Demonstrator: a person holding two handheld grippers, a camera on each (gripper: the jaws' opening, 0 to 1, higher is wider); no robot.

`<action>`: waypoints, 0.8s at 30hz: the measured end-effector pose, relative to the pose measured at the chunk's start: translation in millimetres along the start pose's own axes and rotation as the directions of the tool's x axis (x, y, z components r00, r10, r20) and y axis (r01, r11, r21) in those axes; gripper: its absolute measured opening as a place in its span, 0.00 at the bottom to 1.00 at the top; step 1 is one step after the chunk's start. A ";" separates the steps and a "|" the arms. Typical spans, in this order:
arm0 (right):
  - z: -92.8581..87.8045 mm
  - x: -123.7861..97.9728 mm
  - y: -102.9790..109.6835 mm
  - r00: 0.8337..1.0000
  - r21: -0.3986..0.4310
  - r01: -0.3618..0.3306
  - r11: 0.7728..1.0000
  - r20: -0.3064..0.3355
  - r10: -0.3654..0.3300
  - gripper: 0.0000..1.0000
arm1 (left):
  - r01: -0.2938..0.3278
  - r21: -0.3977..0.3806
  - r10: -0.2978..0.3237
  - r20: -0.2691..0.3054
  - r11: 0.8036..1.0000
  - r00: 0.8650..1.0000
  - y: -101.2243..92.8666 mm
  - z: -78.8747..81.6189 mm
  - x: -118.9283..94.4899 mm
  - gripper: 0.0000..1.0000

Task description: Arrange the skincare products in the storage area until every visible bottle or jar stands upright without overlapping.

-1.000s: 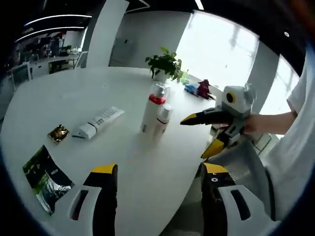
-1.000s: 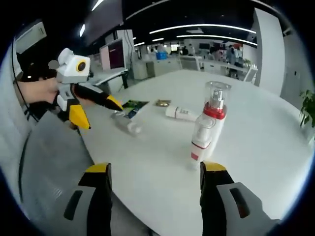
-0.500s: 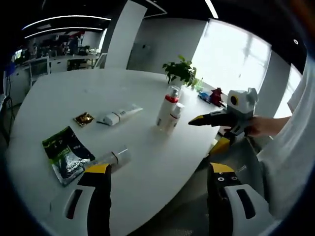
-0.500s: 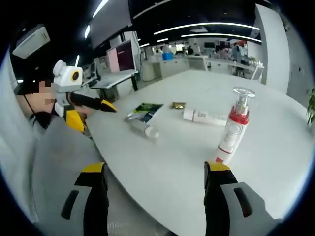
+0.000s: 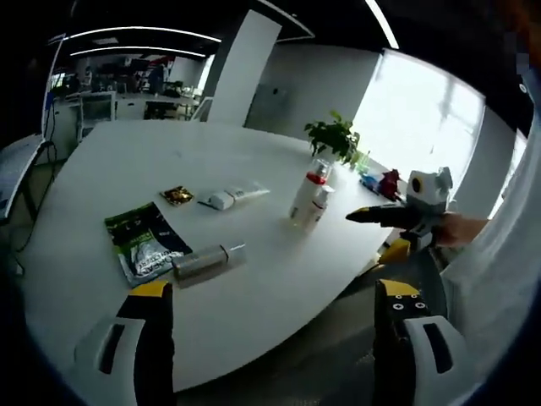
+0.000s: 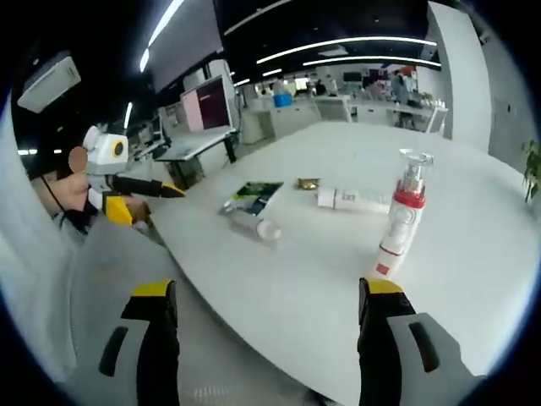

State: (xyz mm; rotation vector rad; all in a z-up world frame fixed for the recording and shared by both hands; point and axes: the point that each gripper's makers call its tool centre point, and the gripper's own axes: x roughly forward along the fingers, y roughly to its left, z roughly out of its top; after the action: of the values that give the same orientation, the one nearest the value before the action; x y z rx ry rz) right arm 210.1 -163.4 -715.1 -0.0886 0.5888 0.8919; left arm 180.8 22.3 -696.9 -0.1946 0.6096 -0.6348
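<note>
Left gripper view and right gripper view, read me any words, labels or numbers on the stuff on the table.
No text can be read.
Green sachet: print, too blurred.
White tube: dark marks, too small.
Tall bottle: red band and red patch, no legible words.
Small gold packet: no legible text.
Lying bottle: no label to be made out.

Bare white table (image 5: 110,161) lies open all around the two upright bottles (image 5: 308,196), while the lying tube (image 5: 235,196), sachets (image 5: 145,245) and fallen bottle (image 5: 203,260) crowd one side.
</note>
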 end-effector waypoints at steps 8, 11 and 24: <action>-2.7 2.0 5.2 1.000 -0.064 -0.015 0.998 -0.014 0.014 0.99 | -0.023 -0.019 0.023 -0.012 1.000 1.000 6.0 -9.5 -5.6 0.99; -3.2 1.8 3.1 1.000 -0.047 -0.017 0.999 -0.006 0.017 0.99 | -0.031 -0.020 0.030 -0.028 0.999 0.999 9.0 -15.3 -5.2 0.99; -5.3 2.9 -3.8 1.000 -0.031 0.000 1.000 0.006 0.000 0.99 | -0.021 0.004 0.021 -0.036 1.000 0.999 6.9 -11.8 -3.2 0.99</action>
State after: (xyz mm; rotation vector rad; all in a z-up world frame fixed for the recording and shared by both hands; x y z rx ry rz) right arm 211.9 -165.4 -721.7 -0.1134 0.5696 0.9012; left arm 175.3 29.9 -707.3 -0.1731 0.6442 -0.6204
